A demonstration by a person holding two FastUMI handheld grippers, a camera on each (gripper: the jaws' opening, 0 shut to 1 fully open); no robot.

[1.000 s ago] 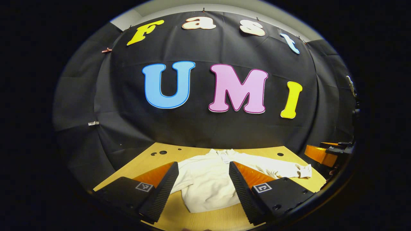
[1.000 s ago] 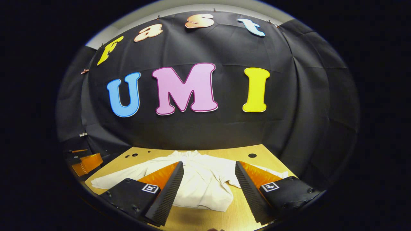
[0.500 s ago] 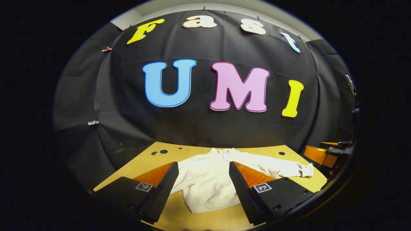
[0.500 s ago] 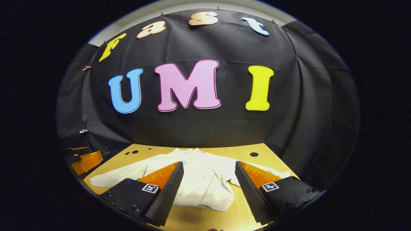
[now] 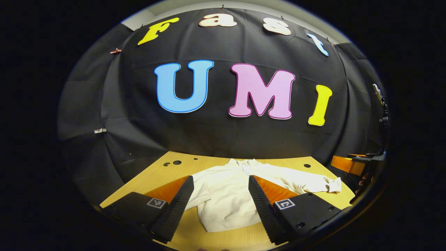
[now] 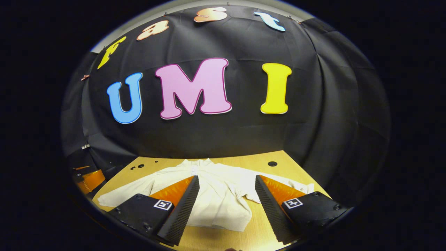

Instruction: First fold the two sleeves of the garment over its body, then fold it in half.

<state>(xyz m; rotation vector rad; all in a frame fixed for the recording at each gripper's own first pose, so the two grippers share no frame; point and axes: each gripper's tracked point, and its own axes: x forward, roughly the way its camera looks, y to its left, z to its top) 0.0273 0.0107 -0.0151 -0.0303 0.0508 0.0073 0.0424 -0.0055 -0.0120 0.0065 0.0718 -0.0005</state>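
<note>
A white long-sleeved garment lies flat on the wooden table, collar toward the back wall. In the left gripper view one sleeve stretches out to the right; the other is hidden behind a finger. My left gripper hovers open above the table's near edge, the garment's body showing between its fingers. In the right gripper view the garment has one sleeve spread left and the other sleeve spread right. My right gripper is open too, holding nothing.
The table has small round holes near its back corners. The black cloth wall rises right behind the table. The right gripper shows at the far right of the left gripper view, and the left gripper at the right gripper view's left edge.
Both grippers have drifted slightly forward and tipped down a little; the right one also turned a bit to the right. The garment has not moved, and both grippers stay open.
</note>
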